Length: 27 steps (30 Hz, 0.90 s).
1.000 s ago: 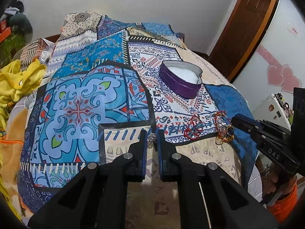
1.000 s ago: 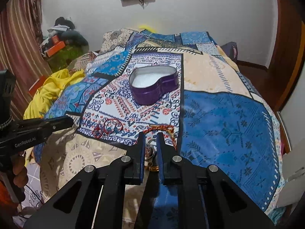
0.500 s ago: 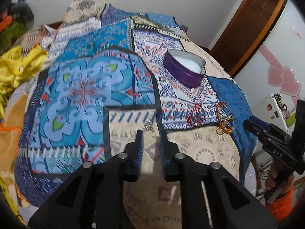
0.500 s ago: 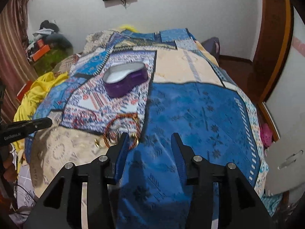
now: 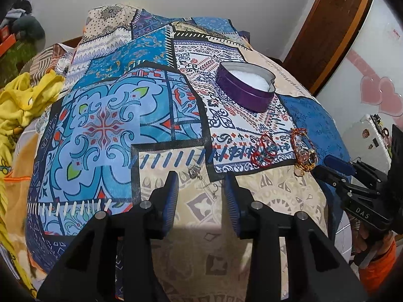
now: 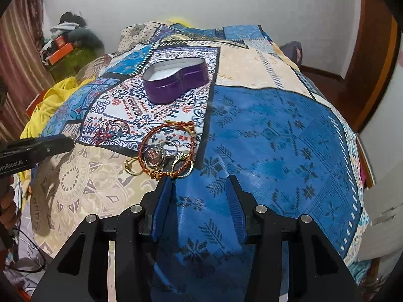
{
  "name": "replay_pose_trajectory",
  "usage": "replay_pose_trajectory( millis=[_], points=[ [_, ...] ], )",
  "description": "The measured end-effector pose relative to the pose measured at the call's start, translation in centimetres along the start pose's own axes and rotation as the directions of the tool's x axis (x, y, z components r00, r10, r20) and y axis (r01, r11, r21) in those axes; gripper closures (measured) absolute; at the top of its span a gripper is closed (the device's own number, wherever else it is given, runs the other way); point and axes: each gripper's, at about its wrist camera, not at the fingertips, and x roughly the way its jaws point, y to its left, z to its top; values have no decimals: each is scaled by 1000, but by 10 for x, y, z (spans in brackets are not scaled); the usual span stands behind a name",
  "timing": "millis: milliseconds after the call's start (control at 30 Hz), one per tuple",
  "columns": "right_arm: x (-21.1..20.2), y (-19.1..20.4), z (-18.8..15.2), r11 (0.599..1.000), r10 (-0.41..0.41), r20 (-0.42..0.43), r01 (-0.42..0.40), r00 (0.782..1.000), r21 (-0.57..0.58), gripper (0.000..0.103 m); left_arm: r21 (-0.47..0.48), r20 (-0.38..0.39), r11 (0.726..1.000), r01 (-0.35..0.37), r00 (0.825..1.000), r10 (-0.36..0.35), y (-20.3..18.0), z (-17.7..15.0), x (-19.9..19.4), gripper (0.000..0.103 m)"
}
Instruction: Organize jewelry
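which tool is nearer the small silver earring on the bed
Left. The left tool is open around the earring; the right tool sits off by the bracelet pile.

Open purple heart tin (image 6: 176,83); bracelets, rings (image 6: 163,154) loose on bedspread.

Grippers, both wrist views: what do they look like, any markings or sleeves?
Both alike: the left gripper and right gripper are angular black plastic with silver screw heads, their fingers lined with ribbed blue pads. Side markings read "DAS" on the right one, "GenRobot.AI" on the left. An orange sleeve shows under the right gripper.
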Motion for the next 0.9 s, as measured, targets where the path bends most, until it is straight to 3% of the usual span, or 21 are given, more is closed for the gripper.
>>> replay_pose_trajectory(
  millis=[167, 333, 400, 867, 900],
  points=[
    [4, 6, 3, 999, 16, 14, -15, 1000, -36, 66, 37, 18, 999, -36, 999, 35, -6, 0, 3, 71],
    [9, 12, 6, 997, 31, 23, -30, 999, -66, 76, 53, 26, 997, -61, 998, 60, -6, -1, 4, 91],
    [11, 13, 7, 997, 31, 24, -29, 999, -73, 86, 52, 25, 997, -59, 998, 57, -5, -1, 4, 91],
    [-11, 8, 22, 998, 59, 97, -56, 994, -30, 86, 61, 86, 998, -27, 996, 21, -14, 9, -17, 91],
    [-12, 8, 24, 998, 61, 105, -58, 993, -31, 97, 62, 96, 998, -28, 995, 22, -15, 11, -19, 91]
  ],
)
